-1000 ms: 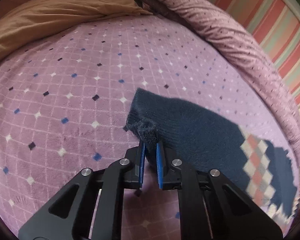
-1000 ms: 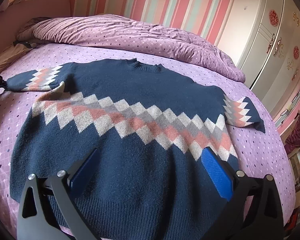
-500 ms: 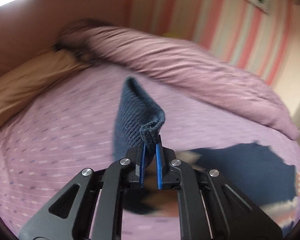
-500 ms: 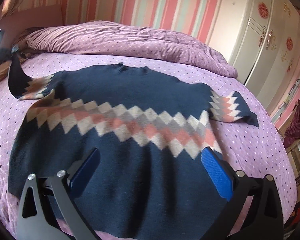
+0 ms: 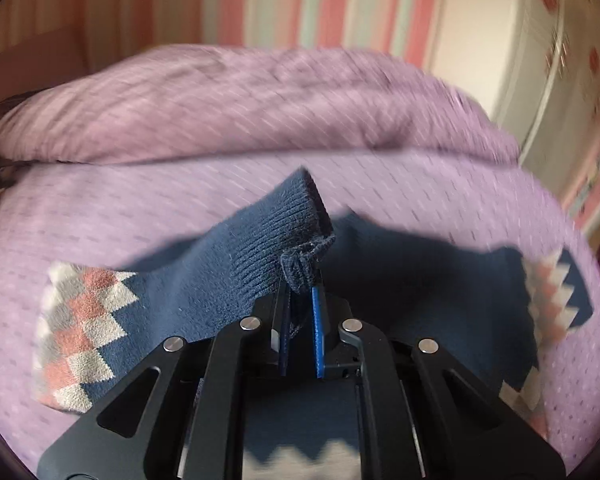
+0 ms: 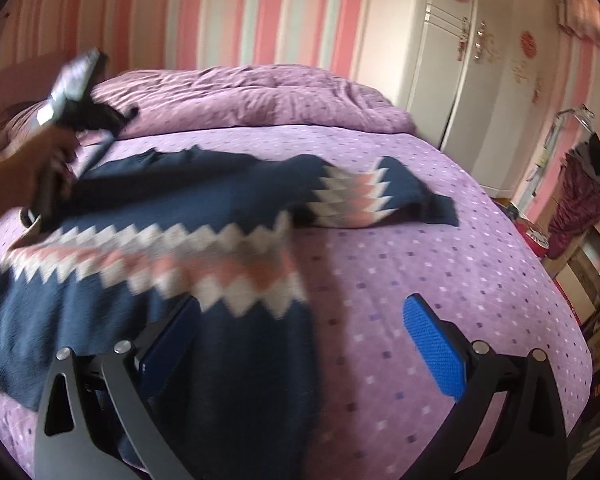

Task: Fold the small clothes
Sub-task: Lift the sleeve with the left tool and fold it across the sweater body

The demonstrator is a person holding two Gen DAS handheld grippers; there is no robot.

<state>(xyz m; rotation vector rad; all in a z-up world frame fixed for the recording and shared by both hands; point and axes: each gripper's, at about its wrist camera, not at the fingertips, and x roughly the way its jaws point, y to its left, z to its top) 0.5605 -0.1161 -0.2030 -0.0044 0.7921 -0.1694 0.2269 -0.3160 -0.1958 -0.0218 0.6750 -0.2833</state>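
Navy knitted sweater with pink-grey-white diamond band [image 6: 188, 248]: ribbed cuff [image 5: 300, 240], clenched in left gripper [image 5: 300, 304] fingers, has been carried inward over the body; sleeve fold under way. Right gripper [image 6: 300, 344] fingers released, empty.

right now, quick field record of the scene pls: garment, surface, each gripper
garment: navy sweater with a pink, grey and white diamond band, spread on the bed
surface: purple patterned bedspread, rumpled duvet behind
left gripper: shut on the ribbed sleeve cuff, which is lifted above the sweater body
right gripper: open, empty, above the sweater's hem edge
background: white wardrobe, striped wall
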